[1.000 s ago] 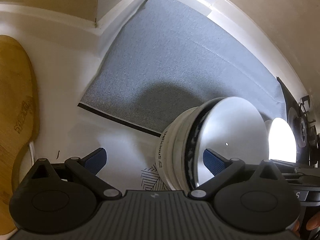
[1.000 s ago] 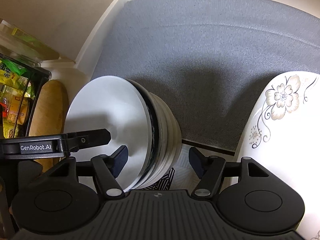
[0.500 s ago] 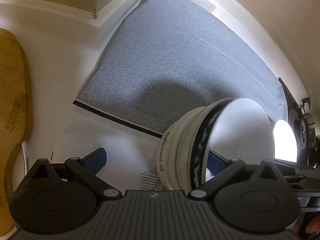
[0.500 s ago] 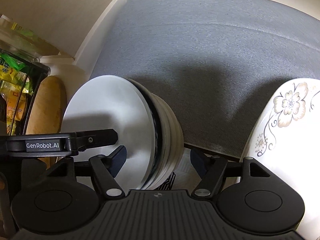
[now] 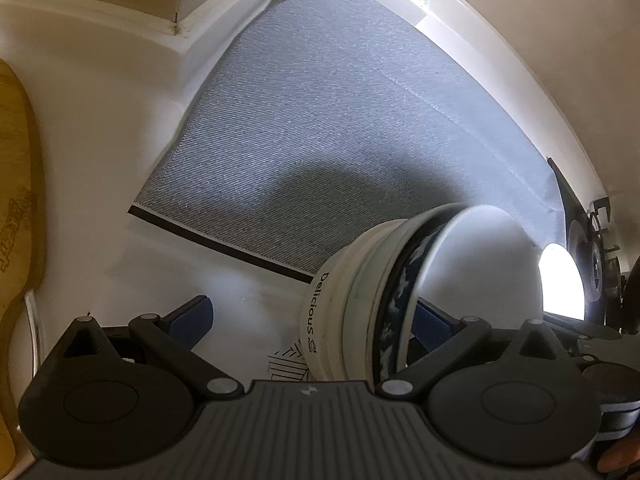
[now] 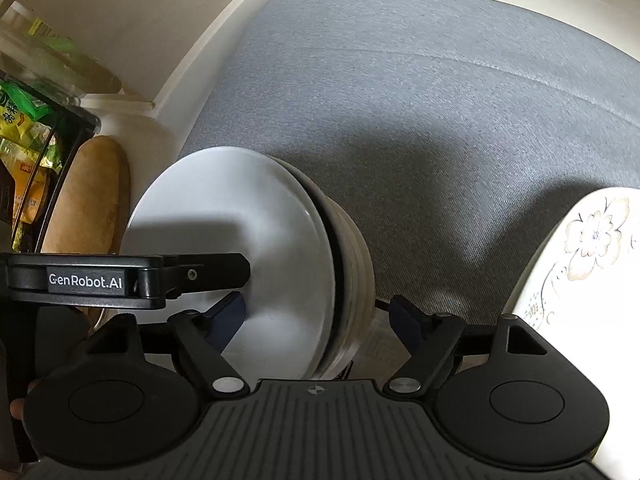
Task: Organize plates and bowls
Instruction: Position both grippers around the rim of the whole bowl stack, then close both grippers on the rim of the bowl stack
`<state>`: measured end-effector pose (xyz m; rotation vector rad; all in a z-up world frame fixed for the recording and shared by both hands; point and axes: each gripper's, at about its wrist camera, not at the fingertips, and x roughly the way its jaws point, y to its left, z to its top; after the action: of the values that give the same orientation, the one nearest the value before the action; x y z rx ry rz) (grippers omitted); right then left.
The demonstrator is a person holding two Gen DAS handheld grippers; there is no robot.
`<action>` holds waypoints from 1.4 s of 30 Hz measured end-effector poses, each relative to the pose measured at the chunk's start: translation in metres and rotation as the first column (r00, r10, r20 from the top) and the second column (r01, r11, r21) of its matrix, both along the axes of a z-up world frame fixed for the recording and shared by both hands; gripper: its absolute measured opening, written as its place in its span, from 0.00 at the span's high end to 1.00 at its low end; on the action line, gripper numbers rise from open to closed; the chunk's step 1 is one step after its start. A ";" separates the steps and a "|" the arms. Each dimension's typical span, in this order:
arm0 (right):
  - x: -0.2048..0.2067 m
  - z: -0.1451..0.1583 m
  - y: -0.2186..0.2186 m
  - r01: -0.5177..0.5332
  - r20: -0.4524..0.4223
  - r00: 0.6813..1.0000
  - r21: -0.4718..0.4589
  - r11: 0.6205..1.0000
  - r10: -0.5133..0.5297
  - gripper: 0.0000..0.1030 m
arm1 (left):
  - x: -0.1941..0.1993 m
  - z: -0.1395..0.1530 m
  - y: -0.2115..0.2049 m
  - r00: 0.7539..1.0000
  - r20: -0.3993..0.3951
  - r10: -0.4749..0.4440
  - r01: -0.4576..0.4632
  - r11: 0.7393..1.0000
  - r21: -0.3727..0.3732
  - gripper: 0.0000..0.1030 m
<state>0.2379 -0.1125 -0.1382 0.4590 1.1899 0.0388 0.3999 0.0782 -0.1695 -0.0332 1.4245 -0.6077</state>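
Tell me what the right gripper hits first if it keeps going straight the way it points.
Probably the bowl stack, standing on edge between the opening fingers of the right gripper; behind it lies the grey mat.

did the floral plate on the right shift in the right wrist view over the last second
Yes. The floral plate sits lower and further right against the grey mat; a camera shift may be the cause.

"Delicious" – black lettering, running sideways down outer wall of white bowl at left end of stack on its side; small dark mark below word, unreadable.

"GenRobot.AI" – white letters on black plate of left claw body, right wrist view.

Engraved mark on wooden board – too blurred to read.

Green-yellow packets carry print, illegible.
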 end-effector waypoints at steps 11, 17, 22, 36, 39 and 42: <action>0.009 -0.008 0.000 -0.001 -0.011 1.000 0.065 0.998 0.002 0.15 | 0.007 -0.003 0.012 1.000 -0.013 -0.011 0.011 0.999 -0.035 0.00; 0.008 -0.017 -0.007 0.022 -0.006 1.000 0.130 0.991 -0.021 0.12 | 0.008 -0.001 0.014 1.000 -0.007 -0.012 0.012 0.999 -0.038 0.00; 0.006 -0.019 -0.008 0.015 0.014 1.000 0.142 0.990 -0.017 0.09 | 0.006 0.001 0.016 1.000 0.000 -0.012 0.012 0.999 -0.041 0.00; -0.021 -0.021 -0.017 0.117 0.104 0.985 0.174 0.978 -0.136 0.23 | -0.008 0.008 0.023 1.000 0.004 0.009 -0.008 0.985 -0.170 0.35; -0.025 -0.022 -0.020 0.130 0.104 0.983 0.192 0.973 -0.152 0.26 | -0.010 0.007 0.029 1.000 0.006 0.009 -0.008 0.981 -0.195 0.36; -0.025 -0.022 -0.022 0.137 0.076 0.985 0.210 0.968 -0.156 0.30 | -0.010 0.008 0.036 1.000 0.025 0.003 0.002 0.976 -0.217 0.36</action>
<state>0.2128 -0.1350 -0.1603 0.7183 1.0633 0.0541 0.3896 0.1141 -0.1617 -0.1983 1.3285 -0.7592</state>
